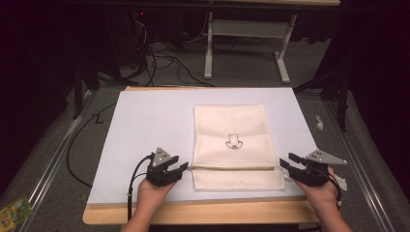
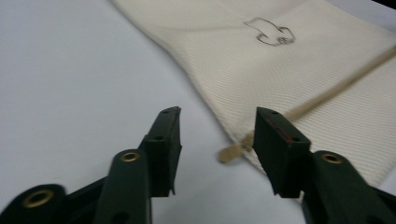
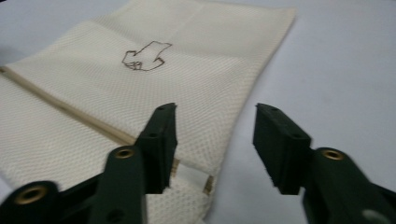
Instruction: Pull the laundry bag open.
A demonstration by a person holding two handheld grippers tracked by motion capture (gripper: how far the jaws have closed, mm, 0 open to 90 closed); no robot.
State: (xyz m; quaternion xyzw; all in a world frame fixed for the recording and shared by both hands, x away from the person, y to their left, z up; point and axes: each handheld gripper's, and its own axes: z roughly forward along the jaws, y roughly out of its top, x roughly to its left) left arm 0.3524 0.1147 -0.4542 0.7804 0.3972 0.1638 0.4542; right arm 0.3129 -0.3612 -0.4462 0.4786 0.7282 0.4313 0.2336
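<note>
Seen from the high view, 2 hand-held grippers flank a cream cloth bag [image 1: 231, 145] lying flat on a white sheet [image 1: 145, 125]; the left gripper [image 1: 177, 169] sits just off the bag's near left corner, the right gripper [image 1: 285, 164] just off its near right corner, both with jaws spread and holding nothing.

In the left gripper view, the fingers [image 2: 166, 144] stand apart, with the bag's [image 2: 289, 79] edge and a tan drawstring end [image 2: 231, 151] lying between them, unpinched.

In the right gripper view, the fingers [image 3: 161, 140] are parted over the bag's [image 3: 154, 93] corner; a small outline drawing [image 3: 144, 57] lies beyond the fingertips.
</note>
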